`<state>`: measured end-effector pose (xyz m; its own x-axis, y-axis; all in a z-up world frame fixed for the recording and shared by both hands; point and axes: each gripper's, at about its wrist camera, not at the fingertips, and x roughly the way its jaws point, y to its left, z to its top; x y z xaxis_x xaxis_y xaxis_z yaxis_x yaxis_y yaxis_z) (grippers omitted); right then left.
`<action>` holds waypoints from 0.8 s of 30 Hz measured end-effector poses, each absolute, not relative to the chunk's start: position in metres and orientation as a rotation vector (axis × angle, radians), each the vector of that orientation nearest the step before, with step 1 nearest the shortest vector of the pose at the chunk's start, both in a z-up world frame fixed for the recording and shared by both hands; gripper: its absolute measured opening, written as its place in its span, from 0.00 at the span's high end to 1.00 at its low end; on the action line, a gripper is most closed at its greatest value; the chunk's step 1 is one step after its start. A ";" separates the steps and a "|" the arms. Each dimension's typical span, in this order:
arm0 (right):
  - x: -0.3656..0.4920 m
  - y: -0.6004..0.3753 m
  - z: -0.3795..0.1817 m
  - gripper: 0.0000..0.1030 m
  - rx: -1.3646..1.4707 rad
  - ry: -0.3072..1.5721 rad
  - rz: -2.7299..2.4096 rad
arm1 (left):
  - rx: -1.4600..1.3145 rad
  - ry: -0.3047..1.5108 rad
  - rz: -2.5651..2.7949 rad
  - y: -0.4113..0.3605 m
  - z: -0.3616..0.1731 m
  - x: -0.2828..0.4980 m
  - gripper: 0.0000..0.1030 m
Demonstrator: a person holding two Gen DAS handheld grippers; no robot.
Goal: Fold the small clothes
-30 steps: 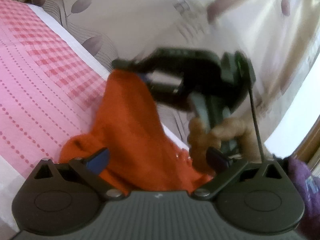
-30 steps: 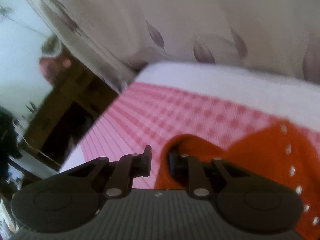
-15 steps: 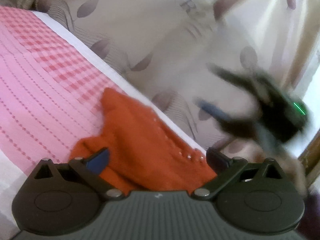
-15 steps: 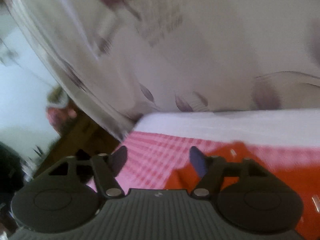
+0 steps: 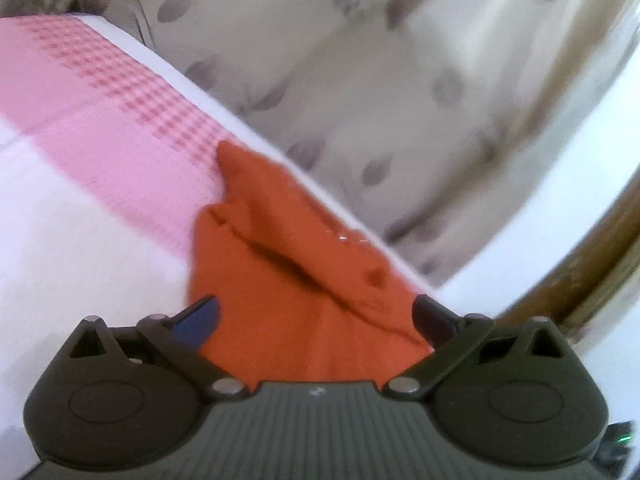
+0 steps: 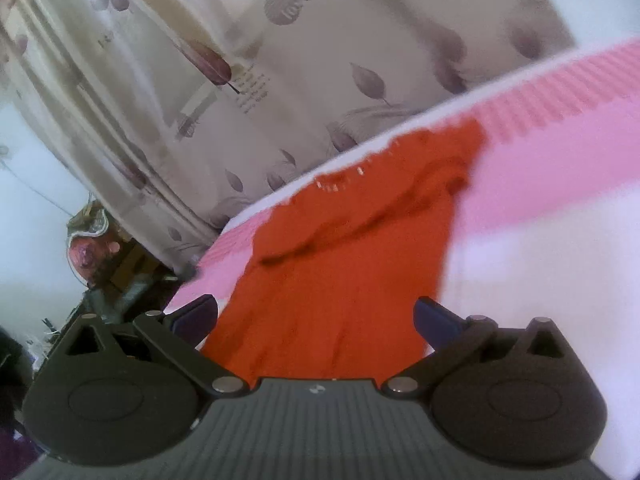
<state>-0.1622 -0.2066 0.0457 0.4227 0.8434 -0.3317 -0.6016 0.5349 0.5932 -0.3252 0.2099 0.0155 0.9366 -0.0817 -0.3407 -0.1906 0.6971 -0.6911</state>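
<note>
An orange knit garment [image 5: 288, 264] lies loosely bunched on the pink and white bed cover [image 5: 100, 148], near the far edge of the bed. It has a fold ridge across its middle and small white beads near the top. My left gripper [image 5: 316, 320] is open and empty, held just above the near part of the garment. In the right wrist view the same garment [image 6: 352, 248] spreads out toward me. My right gripper [image 6: 316, 316] is open and empty, also just above its near edge.
A beige curtain with purple leaf prints [image 6: 280, 92] hangs behind the bed. A wooden frame [image 5: 592, 256] stands at the right in the left wrist view. Dark furniture and clutter [image 6: 104, 256] sit beyond the bed's left corner in the right wrist view.
My right gripper let go of the garment's corner, opened wide and pulled back out of the left wrist view. The raised corner dropped onto the bed. Both cameras drew back and tilted.
</note>
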 end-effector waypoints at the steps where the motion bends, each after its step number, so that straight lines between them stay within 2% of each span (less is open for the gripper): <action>1: -0.176 -0.207 0.045 0.00 0.369 0.614 0.936 | -0.796 0.362 0.083 0.208 0.017 -0.342 0.00; 5: -0.200 -0.172 0.055 0.00 0.140 0.566 0.984 | -0.809 0.358 0.123 0.197 0.015 -0.400 0.00; 8: -0.192 -0.126 0.060 0.00 0.108 0.555 1.123 | -0.828 0.370 0.147 0.187 0.009 -0.421 0.00; 13: -0.163 -0.069 0.035 0.00 -0.013 0.853 1.163 | -0.845 0.406 0.140 0.177 0.004 -0.440 0.00; 14: -0.166 -0.073 0.030 0.00 -0.050 0.908 1.145 | -0.838 0.410 0.143 0.177 0.004 -0.444 0.00; 19: -0.237 -0.147 0.044 0.01 -0.181 0.926 1.145 | -0.798 0.429 0.095 0.178 0.005 -0.466 0.00; 24: -0.264 -0.218 0.063 0.00 0.066 0.752 0.990 | -0.746 0.468 0.056 0.164 -0.001 -0.458 0.00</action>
